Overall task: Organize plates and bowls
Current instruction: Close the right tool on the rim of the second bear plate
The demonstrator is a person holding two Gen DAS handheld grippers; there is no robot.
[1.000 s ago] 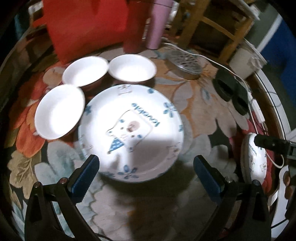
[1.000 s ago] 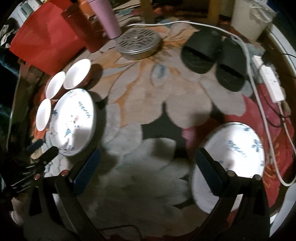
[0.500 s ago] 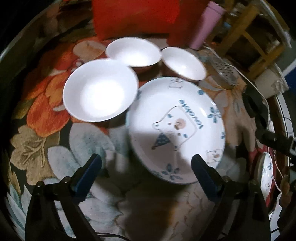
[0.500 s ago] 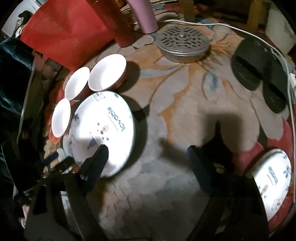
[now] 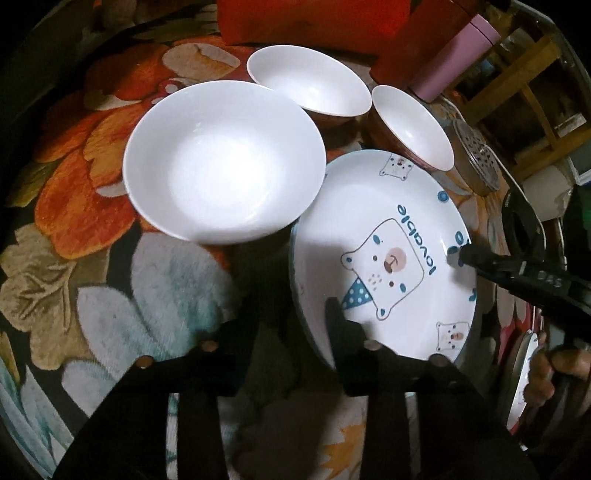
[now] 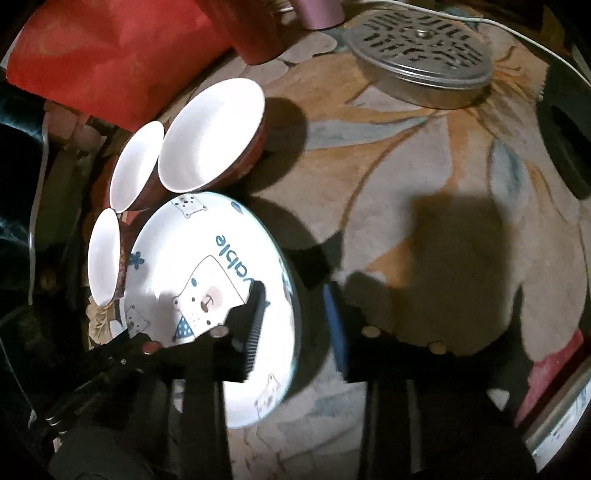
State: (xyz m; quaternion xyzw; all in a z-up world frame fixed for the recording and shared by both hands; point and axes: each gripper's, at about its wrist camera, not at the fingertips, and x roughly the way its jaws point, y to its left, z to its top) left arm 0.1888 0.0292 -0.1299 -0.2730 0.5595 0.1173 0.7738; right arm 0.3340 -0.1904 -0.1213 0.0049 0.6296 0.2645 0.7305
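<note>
A white plate with a bear drawing lies on a flowered rug, with three white bowls at its far and left sides. My left gripper straddles the plate's near-left rim, jaws narrowed around it. In the right wrist view my right gripper straddles the same plate's right rim, one finger over the plate, one outside. Whether either pair of jaws presses the rim is unclear. A second plate shows at the lower right edge.
A red bag, a red cup and a pink cup stand behind the bowls. A perforated metal lid, a black slipper and a white cable lie to the right on the rug.
Both grippers moved in onto the bear plate from opposite sides and their jaws narrowed from wide open to around its rim. The right gripper travelled left, away from the second plate.
</note>
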